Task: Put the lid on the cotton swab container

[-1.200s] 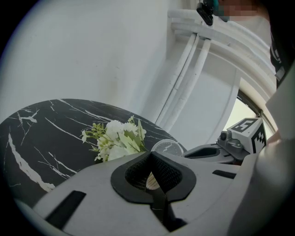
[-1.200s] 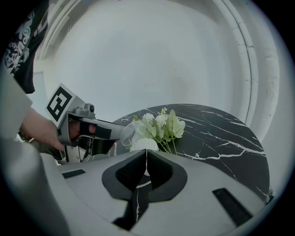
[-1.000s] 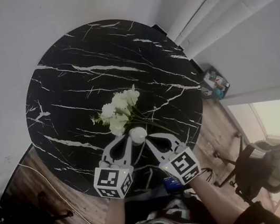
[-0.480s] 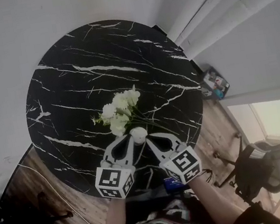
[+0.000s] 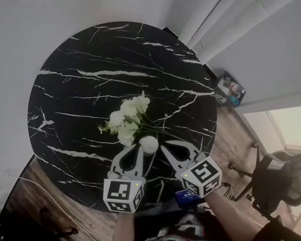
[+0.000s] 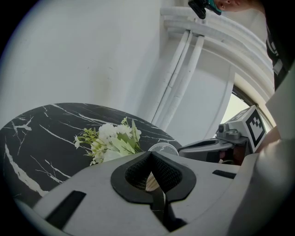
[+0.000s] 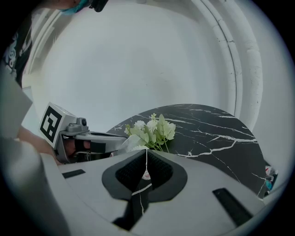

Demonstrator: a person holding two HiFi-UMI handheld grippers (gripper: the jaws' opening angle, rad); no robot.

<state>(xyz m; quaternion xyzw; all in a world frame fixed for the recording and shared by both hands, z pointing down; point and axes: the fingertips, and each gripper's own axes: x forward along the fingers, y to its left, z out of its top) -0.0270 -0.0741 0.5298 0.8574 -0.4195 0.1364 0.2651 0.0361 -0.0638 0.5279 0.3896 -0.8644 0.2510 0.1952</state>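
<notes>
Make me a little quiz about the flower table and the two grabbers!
1. True or false: the flowers are red.
2. The right gripper has its jaws: A together, B wide apart, C on a flower.
3. Fill in: the left gripper grips the cotton swab ____.
Key: 1 false; 2 A; 3 container.

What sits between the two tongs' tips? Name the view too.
The white-topped cotton swab container, between left tongs and right tongs; head view.
</notes>
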